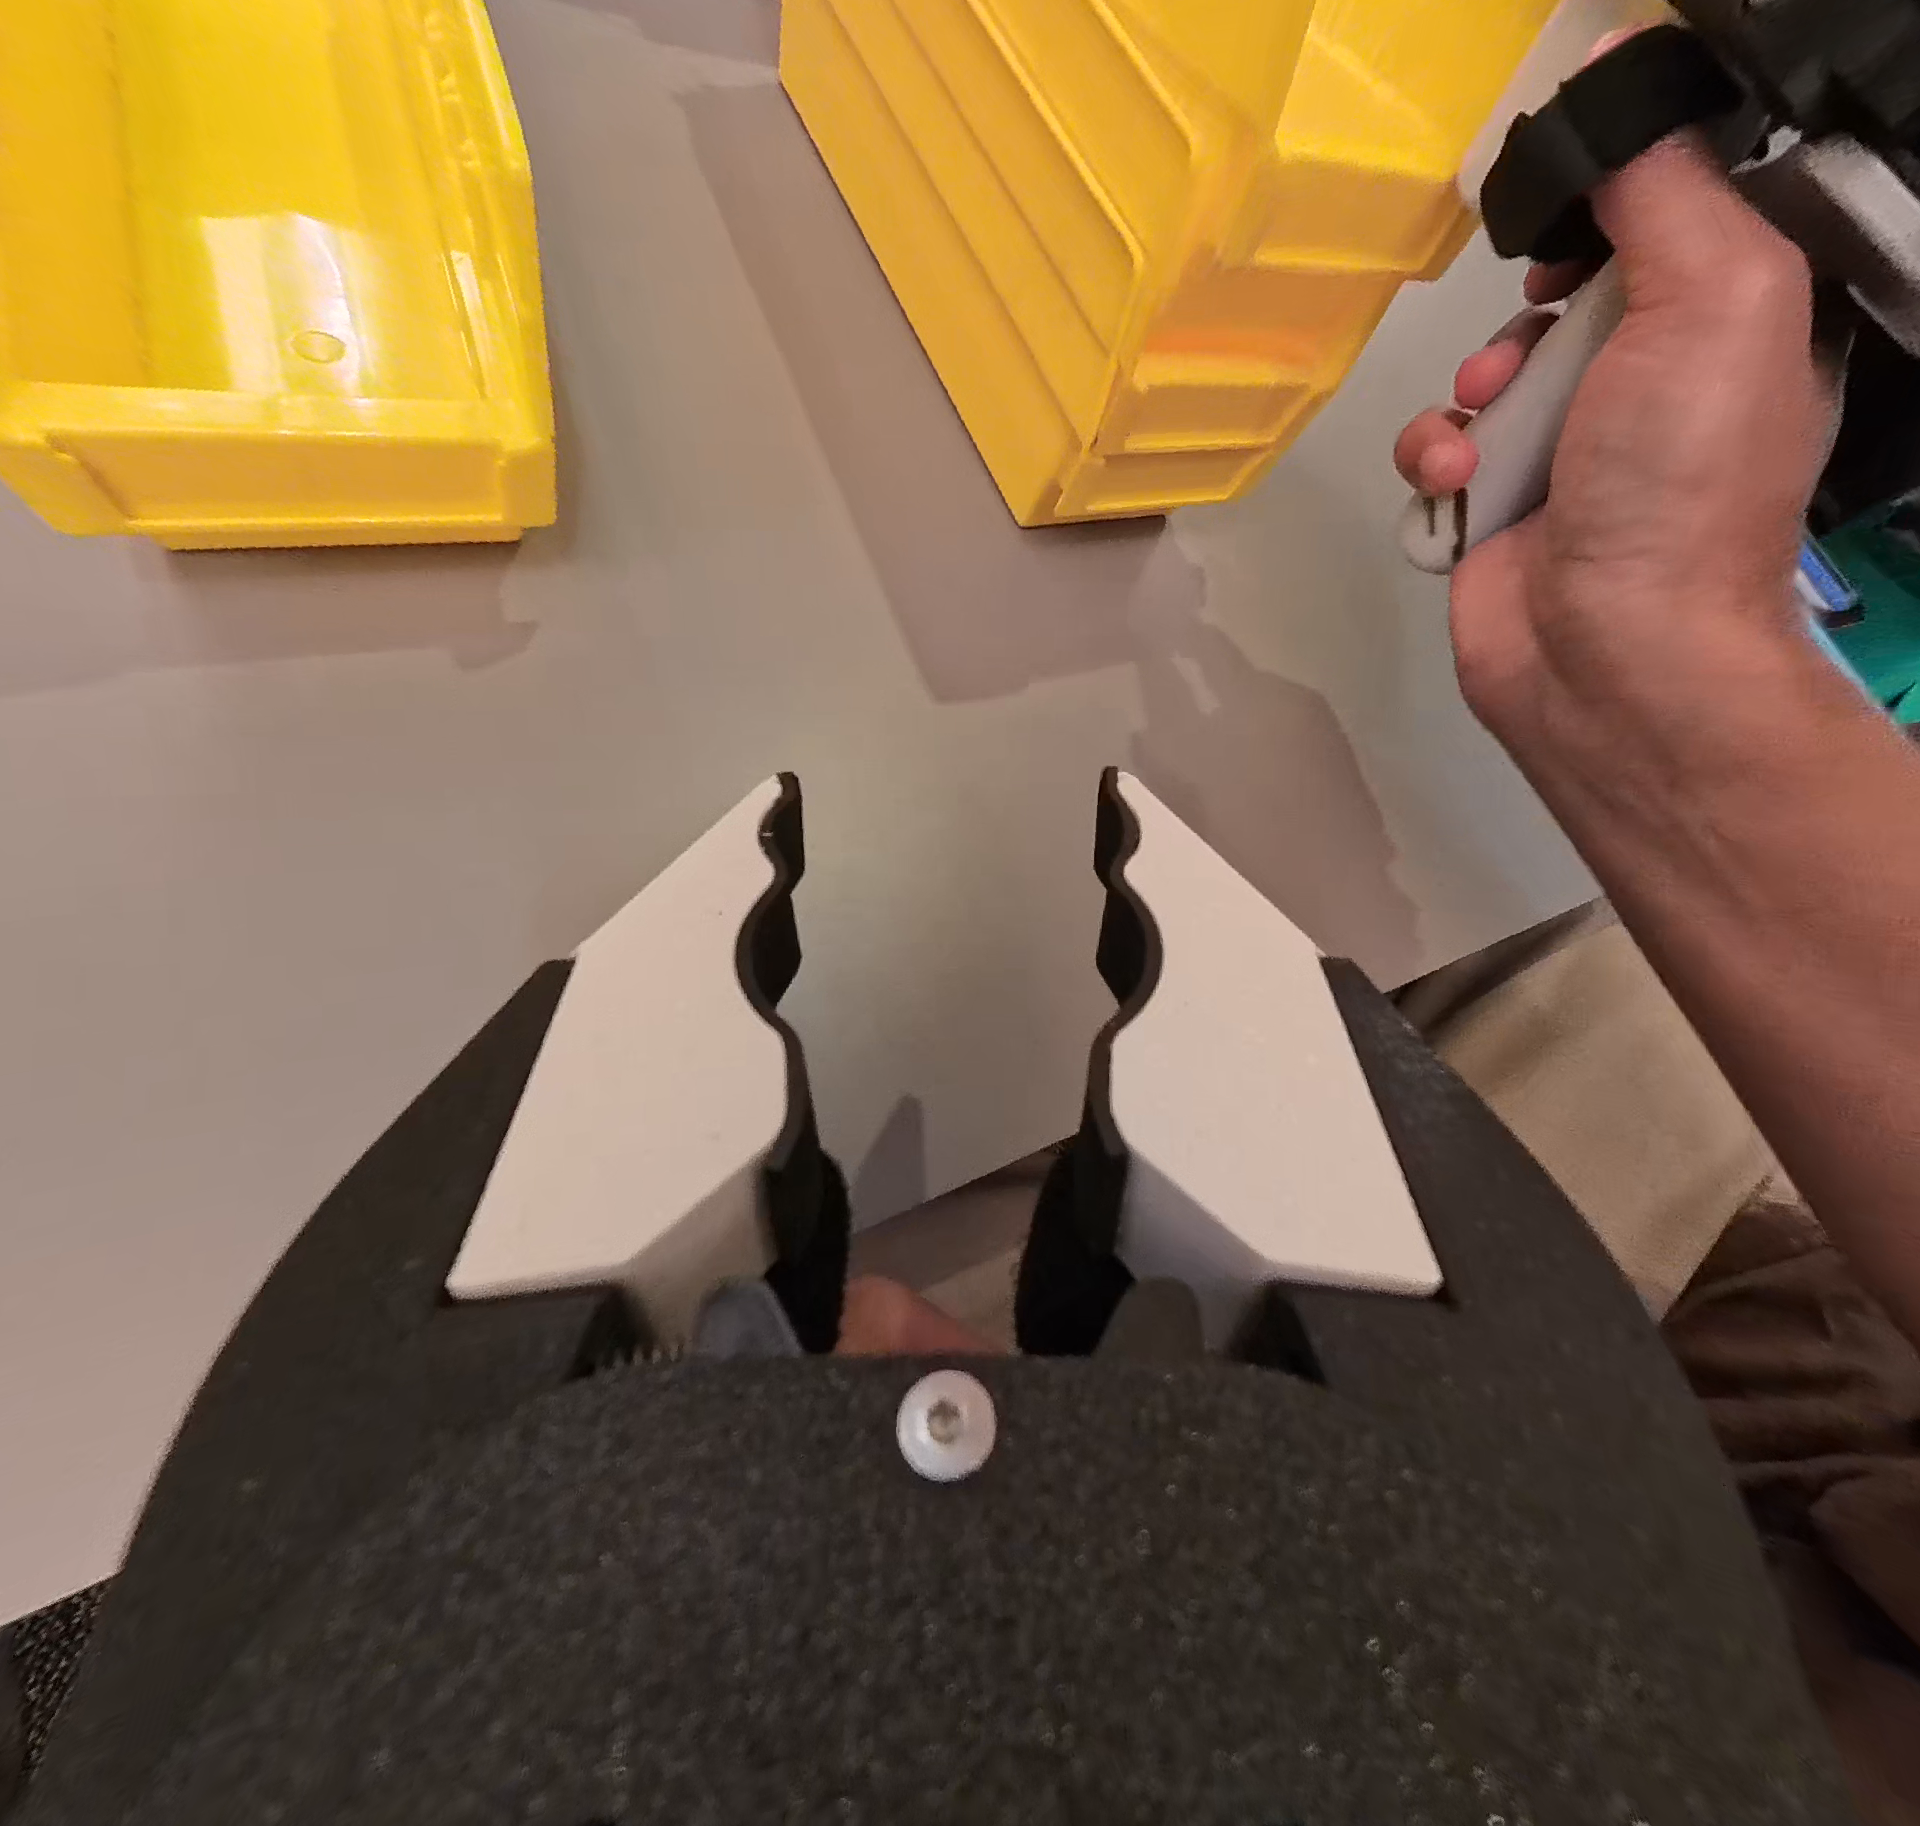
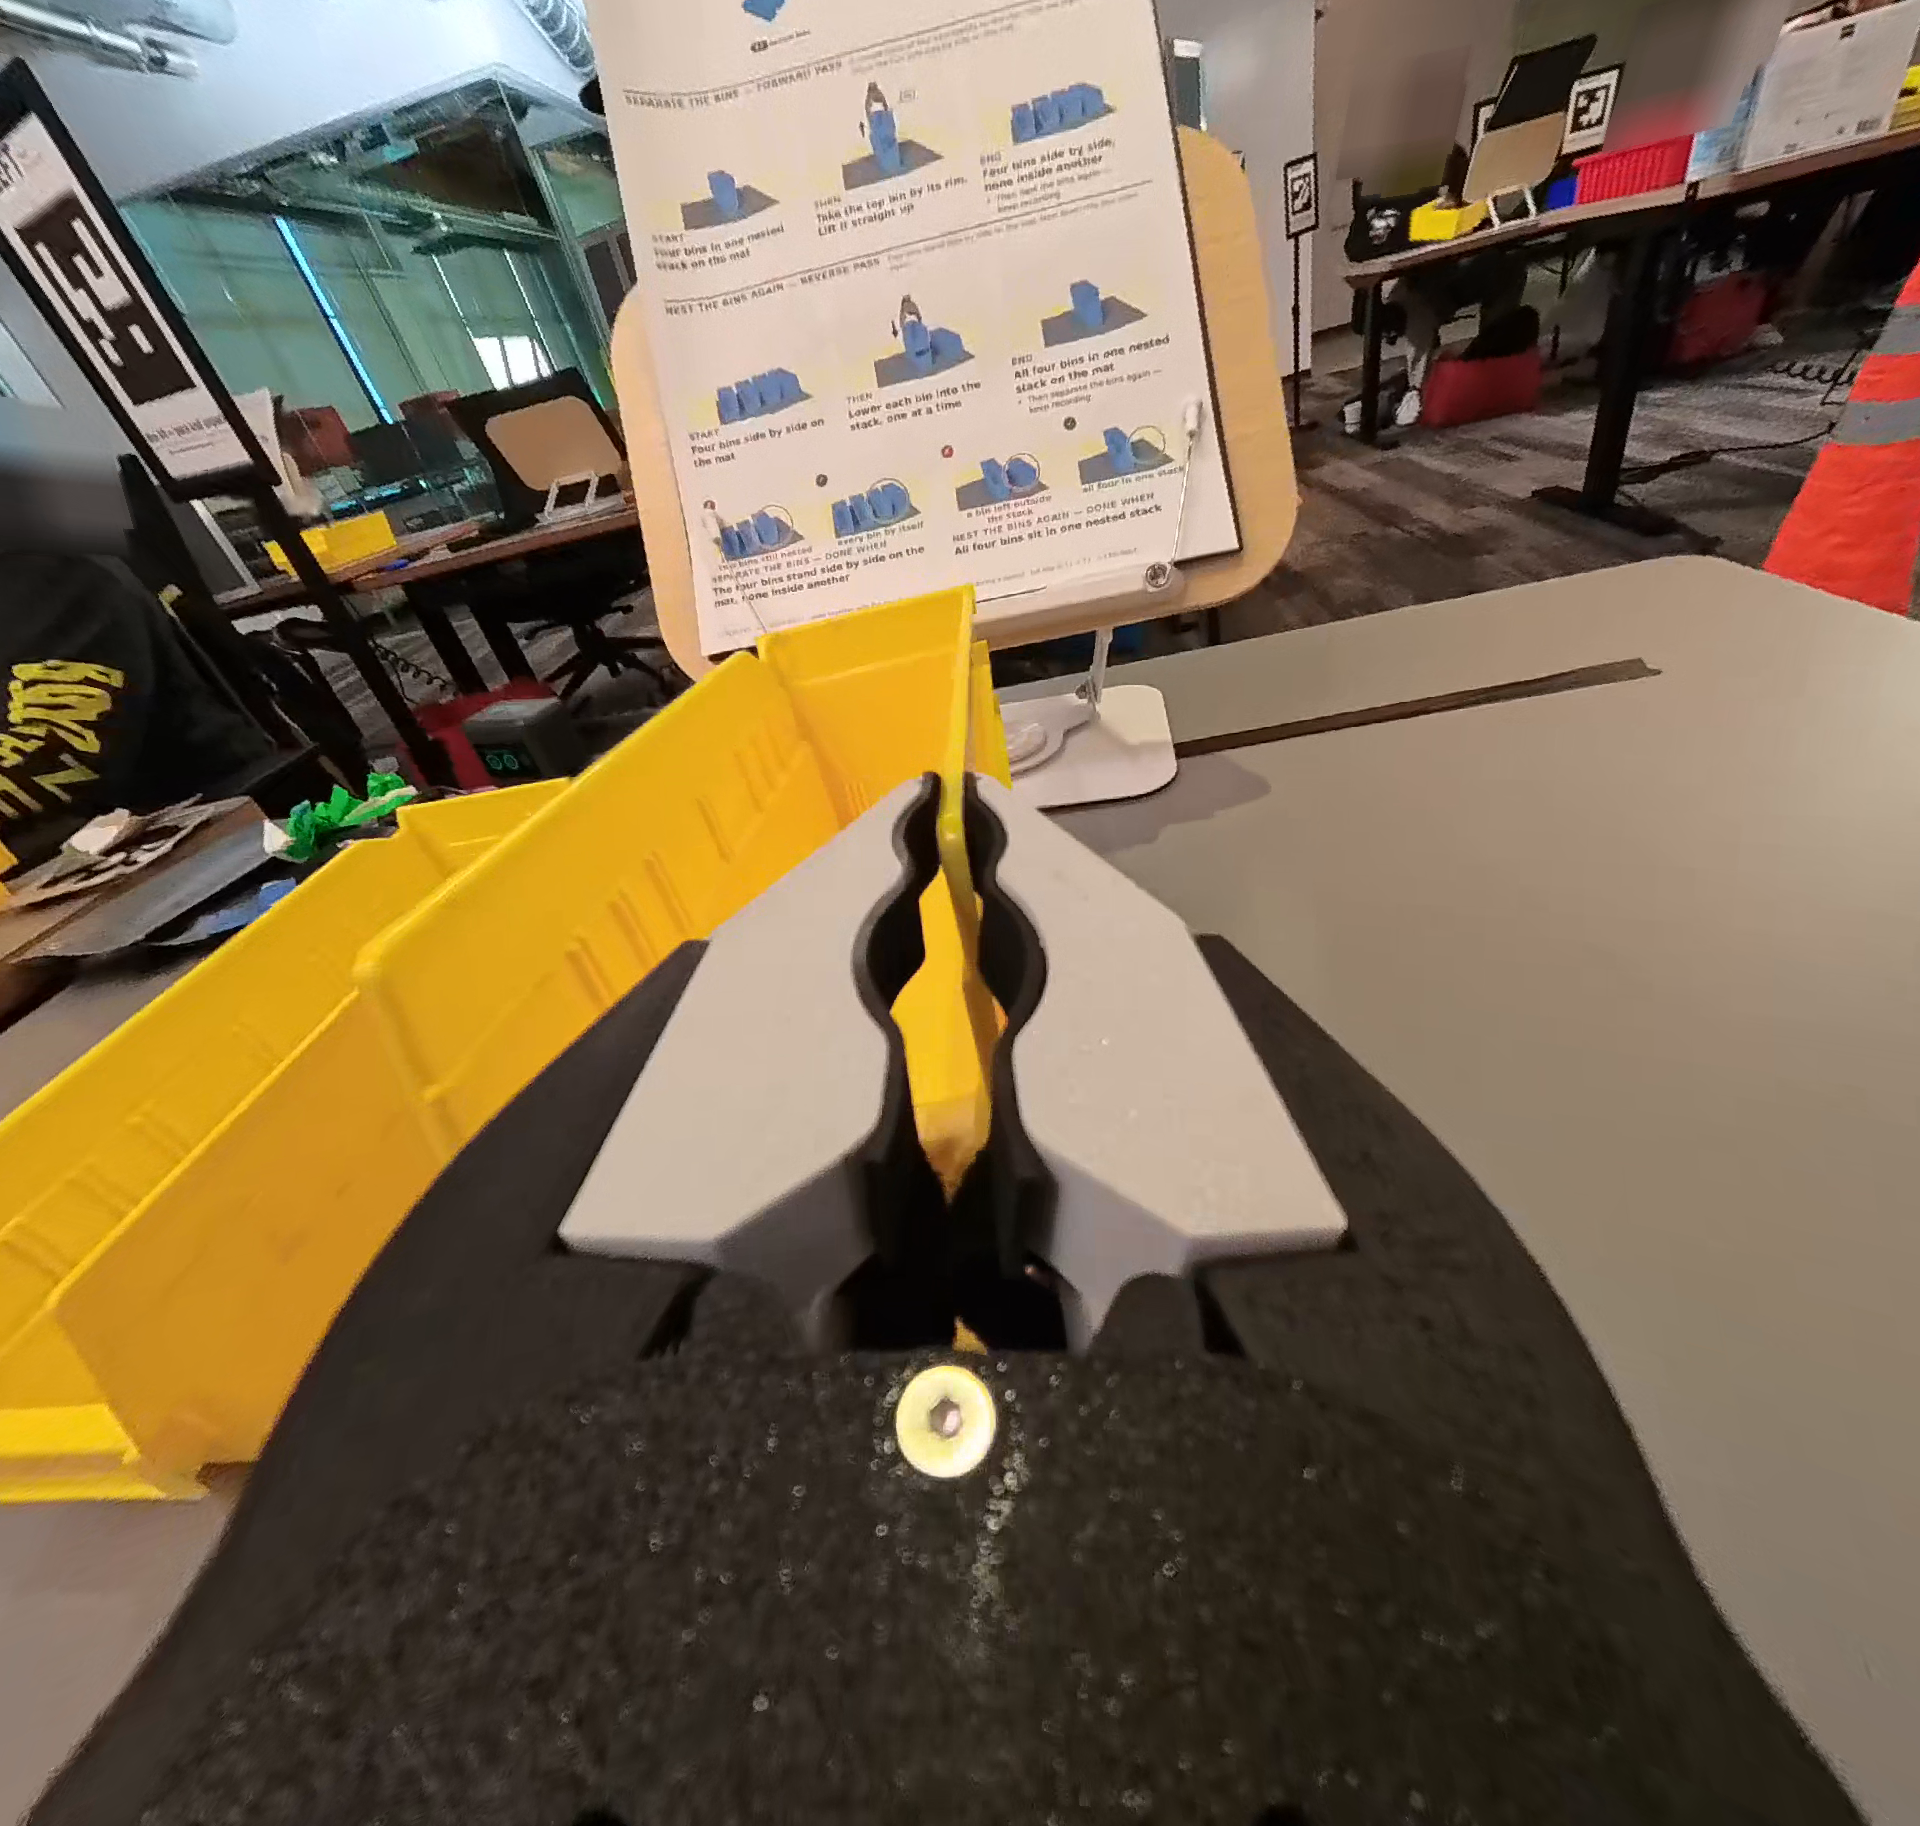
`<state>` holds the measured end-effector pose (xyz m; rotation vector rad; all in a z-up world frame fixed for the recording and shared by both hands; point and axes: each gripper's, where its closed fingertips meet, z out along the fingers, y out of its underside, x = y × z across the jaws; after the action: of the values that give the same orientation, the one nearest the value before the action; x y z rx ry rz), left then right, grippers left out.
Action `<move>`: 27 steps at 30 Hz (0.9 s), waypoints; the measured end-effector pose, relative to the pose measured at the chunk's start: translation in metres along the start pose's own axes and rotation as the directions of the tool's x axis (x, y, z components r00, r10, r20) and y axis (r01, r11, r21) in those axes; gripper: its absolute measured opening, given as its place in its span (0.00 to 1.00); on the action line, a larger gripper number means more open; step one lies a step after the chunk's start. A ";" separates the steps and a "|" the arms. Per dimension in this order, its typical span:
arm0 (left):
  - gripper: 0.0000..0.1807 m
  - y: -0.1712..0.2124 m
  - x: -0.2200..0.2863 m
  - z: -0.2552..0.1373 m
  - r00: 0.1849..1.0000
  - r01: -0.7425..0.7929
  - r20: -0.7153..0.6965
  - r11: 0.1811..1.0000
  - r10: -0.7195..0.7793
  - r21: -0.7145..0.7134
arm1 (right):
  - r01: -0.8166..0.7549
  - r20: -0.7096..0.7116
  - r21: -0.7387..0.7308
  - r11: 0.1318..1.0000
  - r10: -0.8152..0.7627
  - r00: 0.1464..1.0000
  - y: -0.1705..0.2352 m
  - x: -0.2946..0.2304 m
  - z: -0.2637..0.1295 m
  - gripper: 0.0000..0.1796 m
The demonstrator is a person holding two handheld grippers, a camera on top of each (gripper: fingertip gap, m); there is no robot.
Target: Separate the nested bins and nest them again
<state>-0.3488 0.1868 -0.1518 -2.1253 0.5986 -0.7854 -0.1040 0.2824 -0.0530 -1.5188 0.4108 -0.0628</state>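
Observation:
In the left wrist view a single yellow bin (image 1: 260,249) sits on the grey table at the upper left. A stack of nested yellow bins (image 1: 1039,249) stands at the upper middle, with the top yellow bin (image 1: 1371,135) raised and tilted out of it. My left gripper (image 1: 948,800) is open and empty over the table near its front edge. My right gripper (image 2: 951,800) is shut on the right side wall of the top bin (image 2: 623,903). The hand holding it shows in the left wrist view (image 1: 1662,446).
An instruction sheet on a wooden stand (image 2: 904,249) rises at the far edge of the grey table (image 2: 1507,945). An orange cone (image 2: 1860,446) stands at the right. Other desks and chairs fill the room behind.

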 end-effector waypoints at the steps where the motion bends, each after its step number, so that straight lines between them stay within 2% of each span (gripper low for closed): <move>1: 0.30 0.000 0.001 0.000 1.000 0.000 -0.002 1.000 0.000 -0.002 | 0.004 -0.001 -0.017 1.000 -0.004 1.000 0.000 0.000 0.001 0.01; 6: 0.30 0.002 0.004 0.001 1.000 -0.002 -0.013 1.000 0.001 -0.007 | 0.086 0.003 -0.187 0.978 -0.087 0.996 0.014 0.005 -0.002 0.02; 10: 0.30 0.002 0.005 0.001 1.000 0.006 -0.022 1.000 -0.006 -0.008 | 0.152 0.062 -0.309 0.939 -0.140 0.988 0.028 0.002 -0.006 0.12; 12: 0.30 0.002 0.007 0.001 1.000 0.006 -0.025 1.000 -0.006 -0.009 | 0.186 0.054 -0.333 0.924 -0.178 0.982 0.031 0.005 -0.001 0.08; 13: 0.30 0.003 0.008 0.001 1.000 0.004 -0.027 1.000 -0.004 -0.010 | 0.192 0.042 -0.341 0.920 -0.189 0.981 0.033 0.007 0.002 0.01; 16: 0.30 0.003 0.009 0.001 1.000 -0.008 -0.024 1.000 0.008 -0.010 | 0.165 0.041 -0.319 0.934 -0.160 0.986 0.030 0.006 0.007 0.01; 20: 0.30 0.002 0.006 0.001 1.000 -0.011 -0.012 1.000 0.011 -0.007 | 0.083 0.030 -0.213 0.974 -0.078 0.997 0.018 0.003 0.006 0.00; 27: 0.30 0.001 0.004 0.000 1.000 -0.006 -0.009 1.000 0.006 -0.003 | 0.002 0.047 -0.140 0.990 0.004 0.999 0.025 0.004 -0.001 0.00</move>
<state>-0.3466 0.1838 -0.1512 -2.1234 0.6107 -0.7918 -0.1059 0.2820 -0.0781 -1.6556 0.3844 0.0034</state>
